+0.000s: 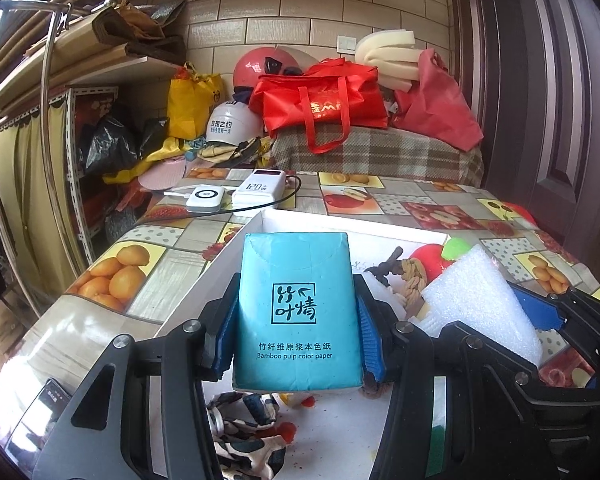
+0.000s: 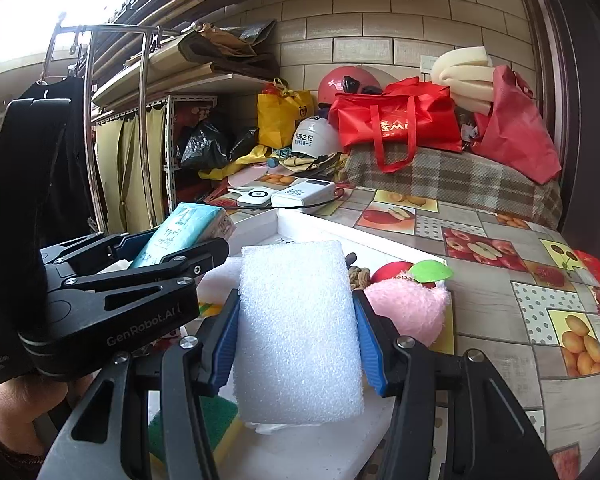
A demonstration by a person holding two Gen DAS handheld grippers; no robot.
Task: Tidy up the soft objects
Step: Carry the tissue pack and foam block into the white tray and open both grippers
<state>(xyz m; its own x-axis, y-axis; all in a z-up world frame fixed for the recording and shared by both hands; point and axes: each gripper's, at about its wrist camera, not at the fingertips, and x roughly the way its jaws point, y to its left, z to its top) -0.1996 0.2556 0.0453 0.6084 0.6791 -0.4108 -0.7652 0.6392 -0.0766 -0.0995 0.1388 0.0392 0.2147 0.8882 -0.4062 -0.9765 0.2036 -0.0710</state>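
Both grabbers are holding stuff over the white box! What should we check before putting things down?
1. Left gripper has the blue tissue pack held between both fingers: ok.
2. Right gripper has the white foam block held between both fingers: ok.
3. Both items are over the white box: ok.
4. Free spot in the box under the tissue pack: not ok, the patterned cloth lies there.
5. Free spot under the foam: cannot tell, the foam hides it.
6. Grippers apart from each other: ok, but close.
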